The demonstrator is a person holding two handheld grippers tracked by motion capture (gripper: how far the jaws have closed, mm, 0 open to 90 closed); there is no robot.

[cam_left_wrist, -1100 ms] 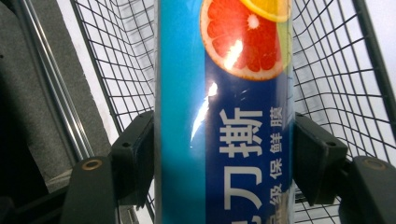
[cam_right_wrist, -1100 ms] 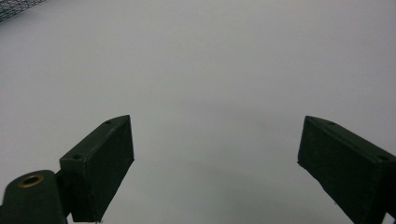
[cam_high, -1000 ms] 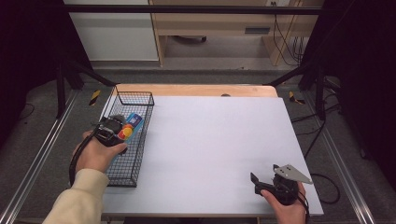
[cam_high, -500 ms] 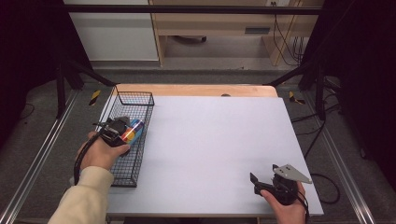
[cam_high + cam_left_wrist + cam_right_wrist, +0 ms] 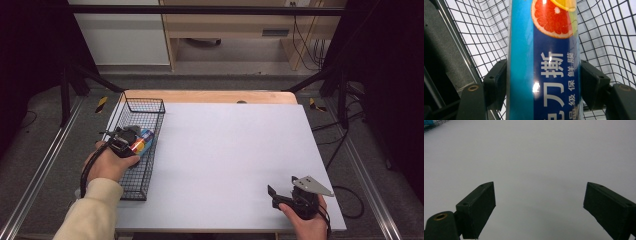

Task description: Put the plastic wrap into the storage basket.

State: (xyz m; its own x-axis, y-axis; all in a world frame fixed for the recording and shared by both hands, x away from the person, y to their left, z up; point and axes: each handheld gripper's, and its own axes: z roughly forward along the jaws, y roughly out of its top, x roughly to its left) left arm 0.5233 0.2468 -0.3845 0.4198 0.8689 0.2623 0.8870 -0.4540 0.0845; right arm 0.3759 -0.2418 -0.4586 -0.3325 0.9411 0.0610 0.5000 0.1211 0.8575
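A long blue box of cling film (image 5: 546, 62) with a grapefruit picture and white characters sits between the jaws of my left gripper (image 5: 544, 85), which is shut on it. In the high view the box (image 5: 142, 141) is held over the black wire basket (image 5: 131, 185) at the table's left edge, with my left gripper (image 5: 125, 141) above the basket's middle. My right gripper (image 5: 282, 197) rests at the front right of the white table, jaws wide apart; its own view (image 5: 539, 210) has nothing between them.
The white table top (image 5: 235, 150) stretches between basket and right gripper. A wooden strip (image 5: 210, 96) runs along the far edge. Metal rails (image 5: 40, 170) flank the table, and the basket's corner (image 5: 434, 125) peeks in at the right gripper view's top left.
My left gripper with the box has shifted a little to the right and up over the basket. The right gripper has stayed where it was.
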